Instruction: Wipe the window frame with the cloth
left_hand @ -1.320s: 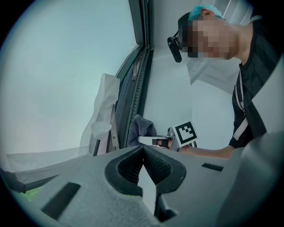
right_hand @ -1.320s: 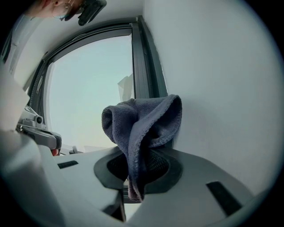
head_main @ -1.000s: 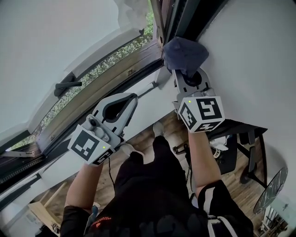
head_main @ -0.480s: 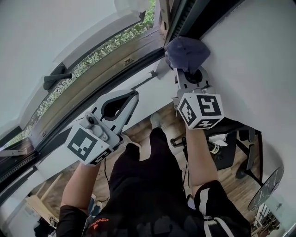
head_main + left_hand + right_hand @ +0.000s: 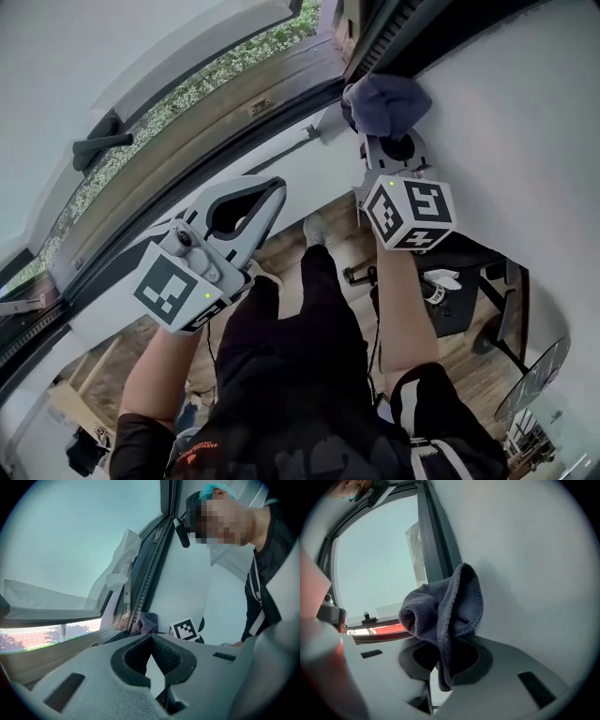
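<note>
Pinching cloth (image 5: 382,98) tight in right gripper (image 5: 382,131), bunched end up at the edge of the window frame (image 5: 398,33), far right, likely to give a broad wiping face | holding left gripper (image 5: 277,187) back at near left, jaws closed together on nothing, clear of the stroke

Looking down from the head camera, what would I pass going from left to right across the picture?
Window handle → left gripper → dark blue cloth, clamped in the right gripper → white wall.
</note>
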`<state>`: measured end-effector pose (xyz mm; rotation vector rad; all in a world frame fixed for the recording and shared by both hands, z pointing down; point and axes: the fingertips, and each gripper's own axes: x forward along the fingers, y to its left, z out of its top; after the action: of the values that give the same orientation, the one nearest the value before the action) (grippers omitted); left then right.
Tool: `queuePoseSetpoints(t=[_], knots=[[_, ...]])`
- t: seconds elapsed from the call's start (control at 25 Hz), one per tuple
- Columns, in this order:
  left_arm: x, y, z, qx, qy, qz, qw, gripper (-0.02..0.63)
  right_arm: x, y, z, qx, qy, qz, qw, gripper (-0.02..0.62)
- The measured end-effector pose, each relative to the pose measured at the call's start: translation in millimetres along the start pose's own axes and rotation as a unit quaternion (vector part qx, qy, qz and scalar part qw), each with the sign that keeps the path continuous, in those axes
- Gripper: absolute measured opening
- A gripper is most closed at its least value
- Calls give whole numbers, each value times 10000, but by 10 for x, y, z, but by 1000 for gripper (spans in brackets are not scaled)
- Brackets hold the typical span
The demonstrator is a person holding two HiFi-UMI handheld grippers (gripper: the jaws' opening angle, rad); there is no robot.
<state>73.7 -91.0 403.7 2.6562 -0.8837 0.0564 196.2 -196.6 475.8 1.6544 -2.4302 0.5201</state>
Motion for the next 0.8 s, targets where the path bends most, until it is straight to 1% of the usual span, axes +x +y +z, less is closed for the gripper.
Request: queuePoseSetpoints(t=[0.24,0.64,0.8], knots=[[18,-30,-148,-99,76,-59,9999,20,62,-66,-233,112,163,-74,9998,52],[-26,-6,-290,-154,180,-13,9997,20,245,-177,-530,377,332,-203,9985,52],[-69,12,-332,-217,252,19,9994,20,315,-222,-604,402,368,-264,9982,52]])
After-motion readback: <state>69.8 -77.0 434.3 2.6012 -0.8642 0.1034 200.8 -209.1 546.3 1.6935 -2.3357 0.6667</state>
